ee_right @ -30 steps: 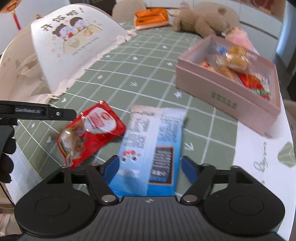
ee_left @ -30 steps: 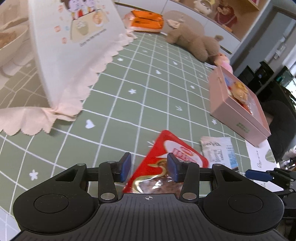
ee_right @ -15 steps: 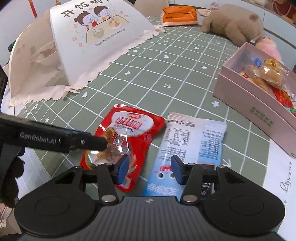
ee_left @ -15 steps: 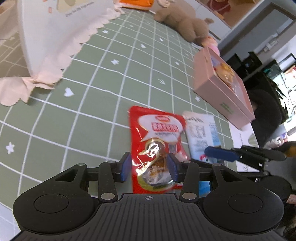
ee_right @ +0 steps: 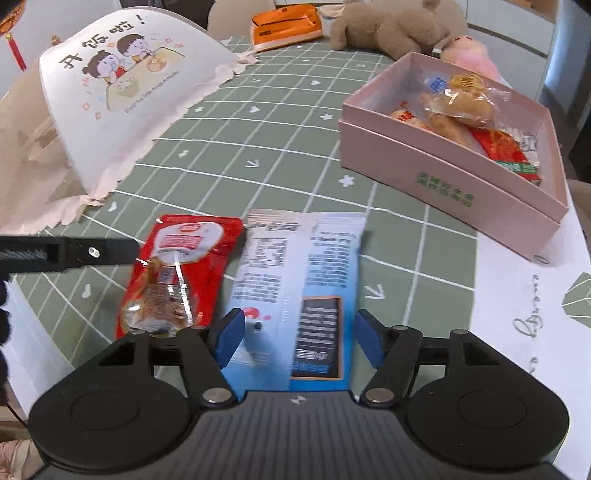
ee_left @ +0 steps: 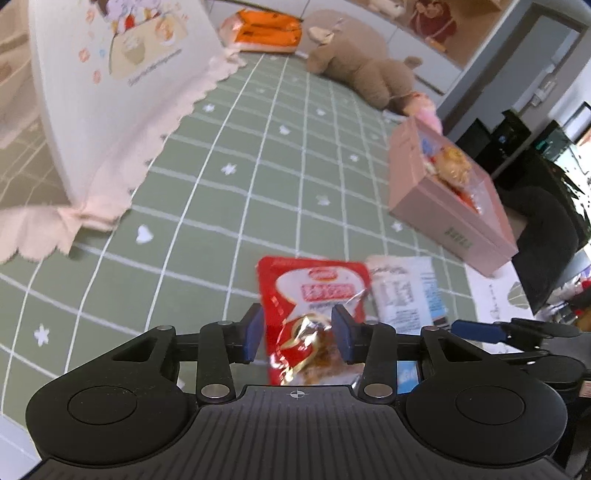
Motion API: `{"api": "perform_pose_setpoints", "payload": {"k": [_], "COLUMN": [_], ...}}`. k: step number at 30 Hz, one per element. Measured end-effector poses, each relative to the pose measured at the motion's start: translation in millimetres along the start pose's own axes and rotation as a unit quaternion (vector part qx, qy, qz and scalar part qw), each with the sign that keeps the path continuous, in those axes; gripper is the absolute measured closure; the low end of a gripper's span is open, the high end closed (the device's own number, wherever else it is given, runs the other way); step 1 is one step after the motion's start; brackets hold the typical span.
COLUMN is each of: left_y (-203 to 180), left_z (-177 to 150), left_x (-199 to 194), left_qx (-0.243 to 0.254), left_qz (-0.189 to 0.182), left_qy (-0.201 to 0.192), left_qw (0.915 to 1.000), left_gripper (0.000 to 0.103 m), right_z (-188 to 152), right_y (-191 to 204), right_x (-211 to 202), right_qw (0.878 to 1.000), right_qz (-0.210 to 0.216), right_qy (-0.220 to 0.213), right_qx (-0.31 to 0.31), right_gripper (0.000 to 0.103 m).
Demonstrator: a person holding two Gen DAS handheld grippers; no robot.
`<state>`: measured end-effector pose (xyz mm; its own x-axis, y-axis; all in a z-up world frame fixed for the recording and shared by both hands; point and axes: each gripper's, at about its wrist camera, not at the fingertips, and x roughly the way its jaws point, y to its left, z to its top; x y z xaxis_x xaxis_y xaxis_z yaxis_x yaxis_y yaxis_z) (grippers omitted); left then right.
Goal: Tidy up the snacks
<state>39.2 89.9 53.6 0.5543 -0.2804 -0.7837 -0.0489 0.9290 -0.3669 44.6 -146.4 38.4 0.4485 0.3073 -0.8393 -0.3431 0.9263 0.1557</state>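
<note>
A red snack packet [ee_left: 314,291] lies lengthwise between the blue pads of my left gripper [ee_left: 297,330]. The jaws are closing and the pads press its sides, where the film is crinkled and narrowed. In the right wrist view the same red packet [ee_right: 181,266] has a left finger [ee_right: 92,253] at its left edge. Beside it on the right lies a blue-and-white snack packet [ee_right: 295,266], flat on the green checked cloth. My right gripper [ee_right: 297,338] straddles its near end; the jaws are opening and the right pad stands off its edge. A pink box [ee_right: 443,184] at the right holds several snacks.
A white domed food cover [ee_right: 129,92] with a frilled hem stands at the left. At the far end of the table lie a brown plush bear [ee_right: 399,26], a pink plush toy [ee_right: 469,55] and an orange pack [ee_right: 284,27]. The table edge runs close below my grippers.
My right gripper narrowed its jaws beside the blue-and-white packet, then shifted right and widened them around it. The red packet stayed between my left pads, which drew slightly closer.
</note>
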Motion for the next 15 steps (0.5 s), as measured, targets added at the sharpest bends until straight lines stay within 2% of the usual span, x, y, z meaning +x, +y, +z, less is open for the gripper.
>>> {"api": "perform_pose_setpoints", "payload": {"k": [1,5,9,15], "left_y": [3.3,16.4,21.6,9.9], "left_z": [-2.3,-8.9,-9.1,-5.7], "left_x": [1.8,9.1,12.6,9.8], "left_qx": [-0.008,-0.034,-0.052,-0.052], "left_qz": [-0.002,-0.017,-0.037,-0.034], "left_qy": [0.005,0.025,0.021,0.017], "left_qw": [1.0000,0.9990,0.9977,0.9979], "left_gripper": [0.058,0.058,0.058,0.057], "right_z": [0.1,3.1,5.2,3.0], "right_y": [2.7,16.5,22.2,11.4], "right_x": [-0.5,2.7,13.4,21.0], "right_qw": [1.000,1.000,1.000,1.000], "right_qz": [0.003,0.007,0.007,0.016], "right_qy": [-0.003,-0.008,0.003,0.011], "right_qx": [-0.004,-0.024,-0.029,-0.006], "right_gripper": [0.029,0.025,0.020,0.017]}}
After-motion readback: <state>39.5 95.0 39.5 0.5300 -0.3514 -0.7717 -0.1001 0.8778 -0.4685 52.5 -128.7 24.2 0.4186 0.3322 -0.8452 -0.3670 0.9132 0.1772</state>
